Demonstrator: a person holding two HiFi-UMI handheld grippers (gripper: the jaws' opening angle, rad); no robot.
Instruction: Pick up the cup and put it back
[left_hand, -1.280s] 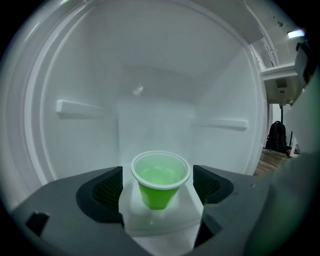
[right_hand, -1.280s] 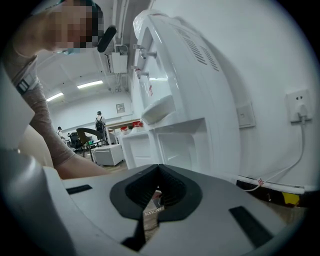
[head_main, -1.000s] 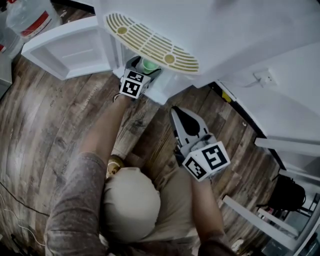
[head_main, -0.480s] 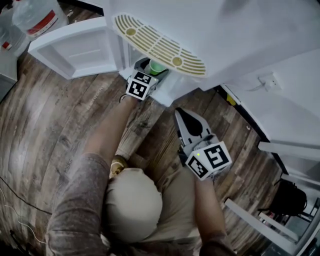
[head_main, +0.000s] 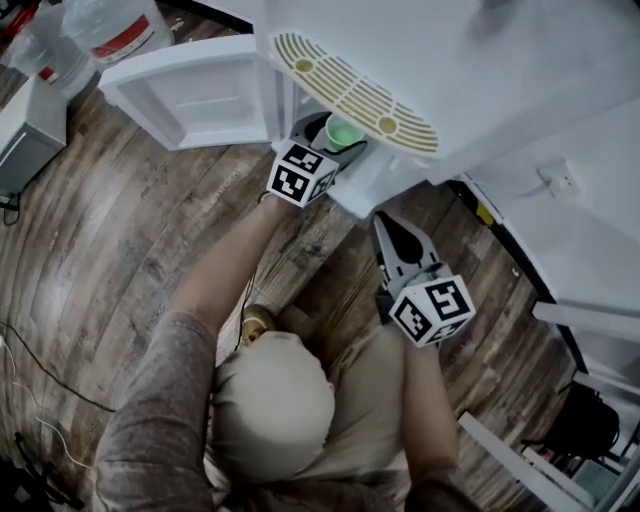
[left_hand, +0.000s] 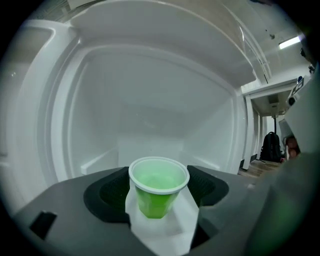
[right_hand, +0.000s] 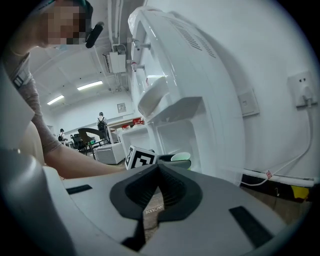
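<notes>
As left gripper (head_main: 336, 138) clasps it, cup (left_hand: 158, 192) stands upright.

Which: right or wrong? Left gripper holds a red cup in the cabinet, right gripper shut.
Wrong: the cup is green, not red, per the left gripper view. Left gripper, jaws having just closed, holds it in the cabinet; right gripper shut.

Soft, even indoor light fills every view; ceiling strip lights (right_hand: 90, 86) show in the right gripper view, and the white recess wall (left_hand: 150, 90) looks flat and nearly shadowless while the green cup (left_hand: 157, 187) glows translucent. Both gripper views are strongly fisheye, with black rounded corners, bent edges and soft-focus near fingers (left_hand: 75, 200). The head view is dimmer, its wood floor (head_main: 130, 240) dark.
</notes>
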